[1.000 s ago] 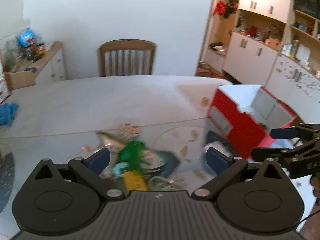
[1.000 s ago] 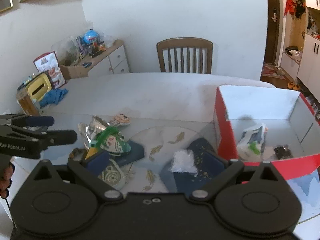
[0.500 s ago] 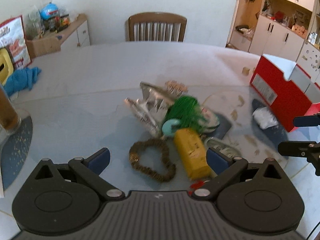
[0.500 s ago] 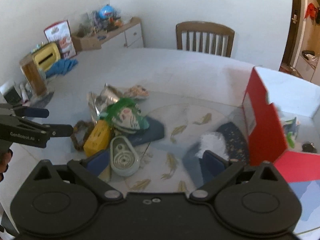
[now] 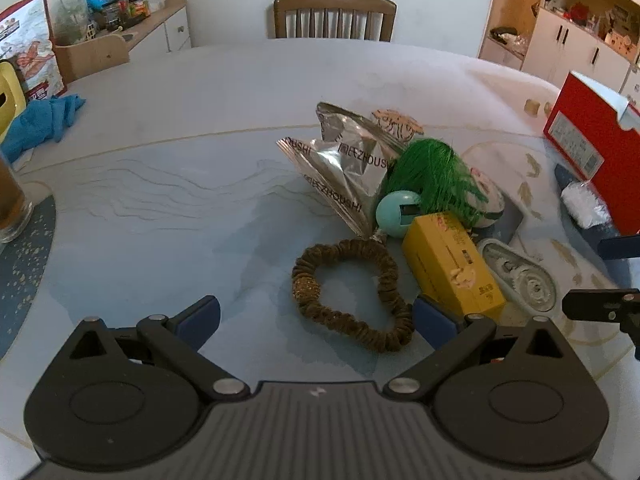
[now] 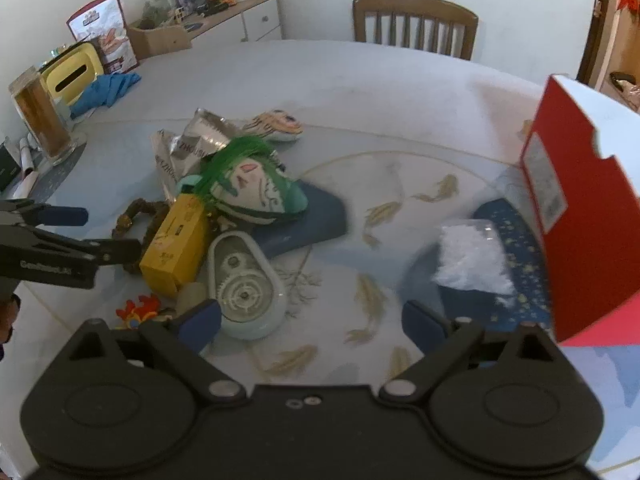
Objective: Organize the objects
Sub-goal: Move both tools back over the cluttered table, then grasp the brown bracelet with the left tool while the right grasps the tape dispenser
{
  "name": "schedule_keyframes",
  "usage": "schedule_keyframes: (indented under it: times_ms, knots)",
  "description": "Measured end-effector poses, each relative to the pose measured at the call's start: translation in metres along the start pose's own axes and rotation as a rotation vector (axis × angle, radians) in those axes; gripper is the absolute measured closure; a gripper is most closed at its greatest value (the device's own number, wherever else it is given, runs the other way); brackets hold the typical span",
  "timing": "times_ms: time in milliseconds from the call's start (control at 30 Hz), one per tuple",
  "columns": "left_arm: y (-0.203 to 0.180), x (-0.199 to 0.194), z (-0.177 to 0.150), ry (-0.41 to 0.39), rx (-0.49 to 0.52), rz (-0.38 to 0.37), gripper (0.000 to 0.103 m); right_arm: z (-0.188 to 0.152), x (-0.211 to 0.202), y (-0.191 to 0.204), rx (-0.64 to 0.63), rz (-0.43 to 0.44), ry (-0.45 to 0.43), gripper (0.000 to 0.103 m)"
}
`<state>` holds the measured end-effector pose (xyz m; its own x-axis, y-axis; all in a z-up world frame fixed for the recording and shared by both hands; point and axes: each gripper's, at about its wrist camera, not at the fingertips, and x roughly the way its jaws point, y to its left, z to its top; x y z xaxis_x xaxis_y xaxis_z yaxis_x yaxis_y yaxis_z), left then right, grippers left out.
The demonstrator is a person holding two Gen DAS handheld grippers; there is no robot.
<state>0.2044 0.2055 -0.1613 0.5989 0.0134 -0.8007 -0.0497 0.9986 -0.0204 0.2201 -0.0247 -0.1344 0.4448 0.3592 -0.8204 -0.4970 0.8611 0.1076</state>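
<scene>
A pile lies mid-table: a brown scrunchie (image 5: 352,292), a yellow box (image 5: 452,264), silver foil packets (image 5: 344,168), a green-haired mask (image 6: 256,184), a teal ball (image 5: 398,214) and a white oval case (image 6: 244,284). A red box (image 6: 580,208) stands at the right with a clear bag of white bits (image 6: 472,256) beside it. My left gripper (image 5: 316,320) is open and empty, just short of the scrunchie. My right gripper (image 6: 310,322) is open and empty, its left finger beside the oval case.
A wooden chair (image 5: 334,16) stands behind the table. A blue cloth (image 5: 40,120), a glass of brown drink (image 6: 40,116) and a yellow holder (image 6: 76,72) sit at the left edge. A small red and orange toy (image 6: 138,310) lies near the front edge.
Both grippers have swung left and moved in towards the pile. The scrunchie now lies right before my left gripper, and the red box has slid to the right edge of both views.
</scene>
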Motion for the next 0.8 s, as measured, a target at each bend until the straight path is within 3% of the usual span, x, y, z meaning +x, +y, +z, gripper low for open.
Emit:
schedule_keyframes:
  times_ms: [400,533,700,800]
  knots:
    - [-0.004,0.015,0.002,-0.012,0.019,-0.005,0.000,0.005,0.022,0.018,-0.072,0.015,0.043,0.016]
    - [-0.005,0.017,0.003,-0.024,0.022,0.003,0.001,0.006,0.026,0.026,-0.117,0.007,0.046,0.024]
    - [-0.009,0.014,0.002,-0.046,0.047,0.001,0.015,0.009,0.029,0.035,-0.165,-0.002,0.032,0.032]
    - [-0.013,0.009,0.002,-0.053,0.066,-0.012,0.034,0.009,0.028,0.038,-0.174,0.004,0.025,0.039]
